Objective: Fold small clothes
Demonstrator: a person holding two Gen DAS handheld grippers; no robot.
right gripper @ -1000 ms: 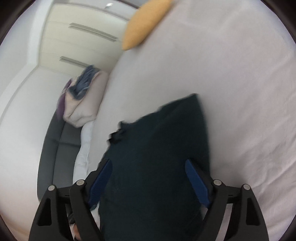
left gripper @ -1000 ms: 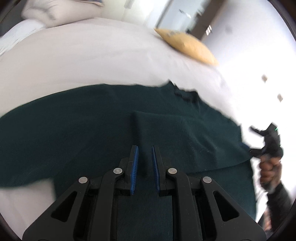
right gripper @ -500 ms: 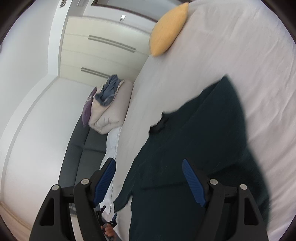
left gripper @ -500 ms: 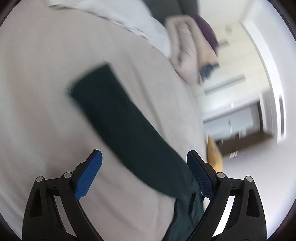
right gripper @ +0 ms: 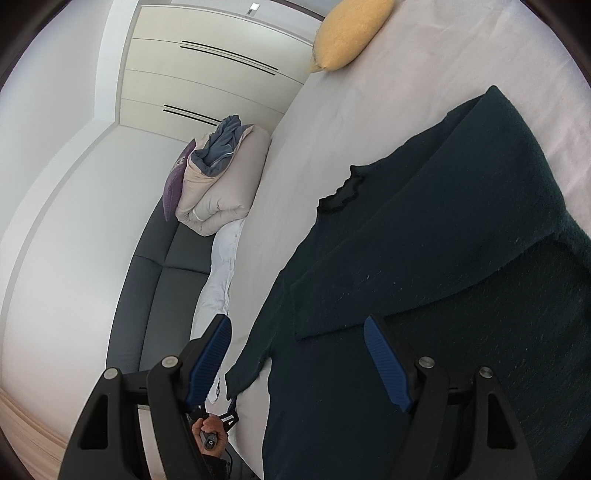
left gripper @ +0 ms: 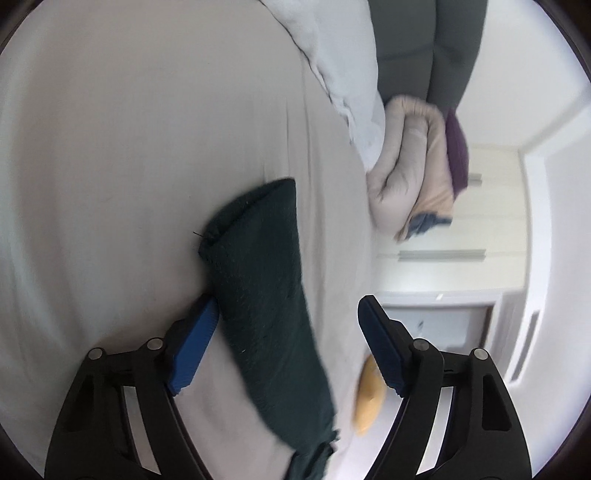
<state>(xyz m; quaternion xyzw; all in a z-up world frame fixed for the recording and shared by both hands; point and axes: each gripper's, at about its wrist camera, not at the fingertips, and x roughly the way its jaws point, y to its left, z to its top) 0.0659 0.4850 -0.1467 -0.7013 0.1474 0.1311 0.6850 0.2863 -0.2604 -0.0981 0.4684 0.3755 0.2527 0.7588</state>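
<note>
A dark green sweater (right gripper: 424, 277) lies on the white bed sheet (right gripper: 369, 110), with one side folded over its body. Its loose sleeve (left gripper: 258, 266) stretches out across the sheet. My left gripper (left gripper: 288, 306) straddles that sleeve and its jaws are closing. The left pad (left gripper: 195, 332) is at the sleeve's edge and the right pad stands well clear of it. My right gripper (right gripper: 297, 325) hovers open over the sweater's near side with nothing between its pads. In the right wrist view a hand (right gripper: 210, 435) holds the left gripper by the sleeve's cuff (right gripper: 247, 369).
A yellow pillow (right gripper: 347, 33) lies at the far end of the bed. A folded beige duvet (right gripper: 221, 184) with purple and blue cloth sits on a dark sofa (right gripper: 159, 288) beside the bed. White bedding (left gripper: 343, 66) lies along the bed's edge. Wardrobe doors (right gripper: 207, 74) are behind.
My left gripper let go of the sweater's body, opened wide, rolled over and moved out to the sleeve. My right gripper pulled back and up, so more of the sweater shows.
</note>
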